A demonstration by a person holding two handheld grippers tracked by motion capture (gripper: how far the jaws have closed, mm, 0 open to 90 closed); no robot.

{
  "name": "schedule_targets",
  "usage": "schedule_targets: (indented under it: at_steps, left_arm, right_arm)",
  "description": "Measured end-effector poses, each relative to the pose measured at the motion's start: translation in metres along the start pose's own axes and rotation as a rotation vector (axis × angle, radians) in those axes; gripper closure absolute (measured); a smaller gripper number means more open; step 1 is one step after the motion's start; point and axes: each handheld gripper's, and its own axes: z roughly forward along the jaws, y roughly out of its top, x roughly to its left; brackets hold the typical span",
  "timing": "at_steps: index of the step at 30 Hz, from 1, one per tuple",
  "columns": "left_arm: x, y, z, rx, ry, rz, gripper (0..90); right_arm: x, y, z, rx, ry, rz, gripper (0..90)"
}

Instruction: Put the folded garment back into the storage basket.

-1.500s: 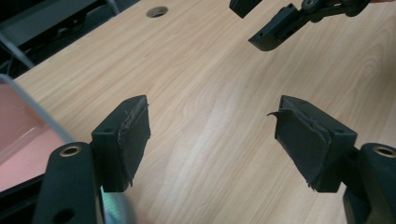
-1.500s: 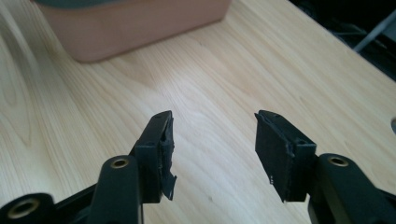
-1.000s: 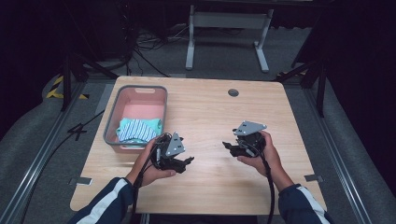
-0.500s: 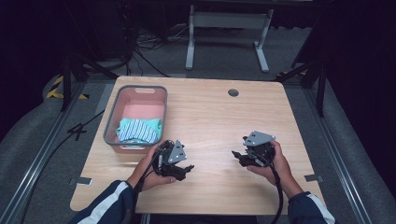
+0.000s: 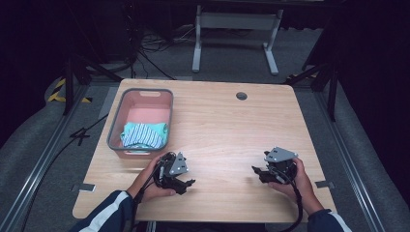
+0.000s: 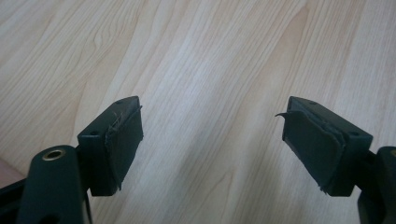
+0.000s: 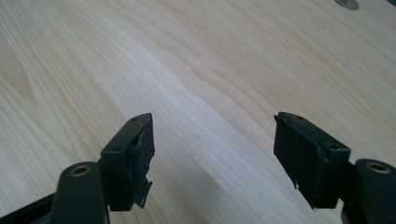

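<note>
Jaws apart on two grippers: left gripper [image 5: 186, 183], right gripper [image 5: 256, 171]; one bin [image 5: 116, 126].

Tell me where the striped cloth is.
In the high view, the teal-and-white striped cloth lies in the near end of the pink plastic basin, table's left, just beyond the left hand-held gripper.

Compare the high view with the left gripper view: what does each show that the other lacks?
High view alone: the pink basket holding a striped cloth, the right gripper, both hands, the round cable hole, and the floor around the table. Left gripper view alone: the worn, peeling pads on its jaws, which stand wide apart with nothing between them. Both share the left gripper and the light wooden table.
</note>
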Motion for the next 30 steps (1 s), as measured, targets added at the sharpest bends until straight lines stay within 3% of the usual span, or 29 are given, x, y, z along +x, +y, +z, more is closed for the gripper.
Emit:
schedule_targets:
  at_steps: [15, 18, 25, 30]
  left_arm:
    - [0.003, -0.03, -0.01, 0.0, -0.016, -0.048, 18.9]
    - [0.003, -0.036, -0.012, -0.017, -0.032, -0.093, 18.3]
    - [0.002, -0.05, -0.012, 0.0, -0.045, -0.138, 18.6]
    - [0.002, -0.06, -0.015, -0.032, -0.052, -0.19, 18.2]
  right_arm:
    - [-0.01, -0.044, -0.012, 0.013, 0.01, 0.083, 28.7]
    - [-0.014, -0.052, -0.014, 0.003, 0.008, 0.112, 28.7]
    - [-0.019, -0.068, -0.015, -0.009, 0.026, 0.161, 26.9]
    - [-0.021, -0.078, -0.017, -0.041, 0.035, 0.221, 23.4]
